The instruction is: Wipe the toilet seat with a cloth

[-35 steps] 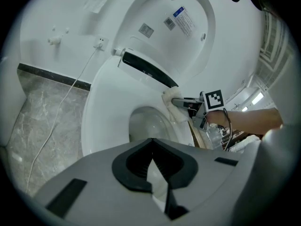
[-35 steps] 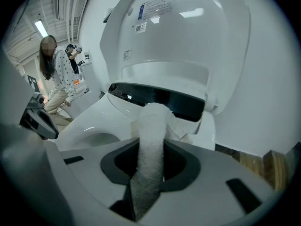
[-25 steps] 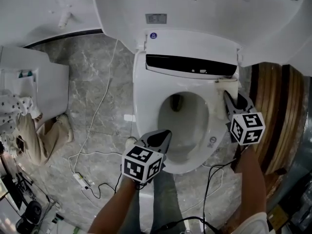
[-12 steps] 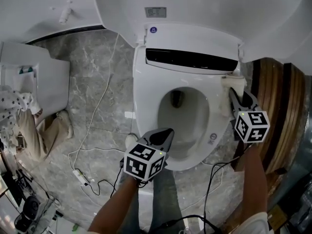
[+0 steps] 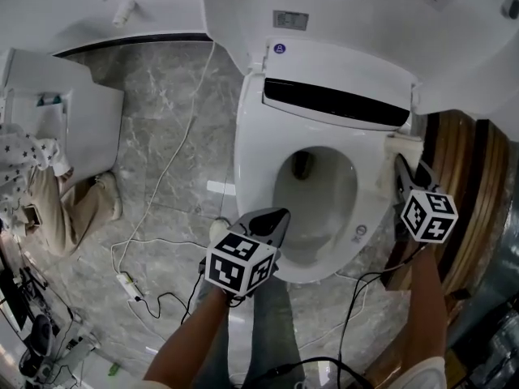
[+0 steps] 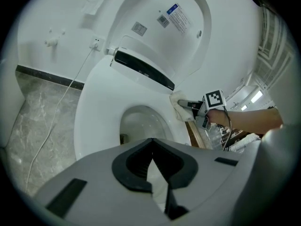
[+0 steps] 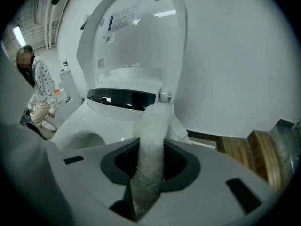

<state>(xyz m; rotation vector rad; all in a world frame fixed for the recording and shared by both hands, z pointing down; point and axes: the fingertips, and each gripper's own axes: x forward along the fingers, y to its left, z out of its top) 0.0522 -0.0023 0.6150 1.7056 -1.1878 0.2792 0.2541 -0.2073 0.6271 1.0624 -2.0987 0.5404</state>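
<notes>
Cloth (image 5: 403, 146) first: where do you have it on your screens?

— I see it on the right rear of the toilet seat (image 5: 253, 160), touching the rim just beside the end of the dark strip (image 5: 336, 104) under the raised lid (image 5: 324, 6). My right hand-held gripper (image 5: 403, 171) is clamped on it.

— Which way does it run?

— In the right gripper view it is a long pale strip, coming straight out from between the jaws along the gripper's own line, with its far end towards the hinge. The head view shows only a small bunched patch.

— And the other hand?

— My left hand-held gripper (image 5: 276, 215) sits over the front rim, jaws together, nothing between them.

— Any writing?

— The lid carries printed labels (image 6: 178, 17), one with a blue band and others with small code squares; I cannot read the print in any view. There is a blue round mark (image 5: 280, 48) on the body behind the seat.

— Anything only one view gives you?

— The head view alone shows the cable (image 5: 162, 193) across the marble floor (image 5: 154, 128). A seated person (image 7: 40, 91) in spotted clothes shows at the far left.
</notes>
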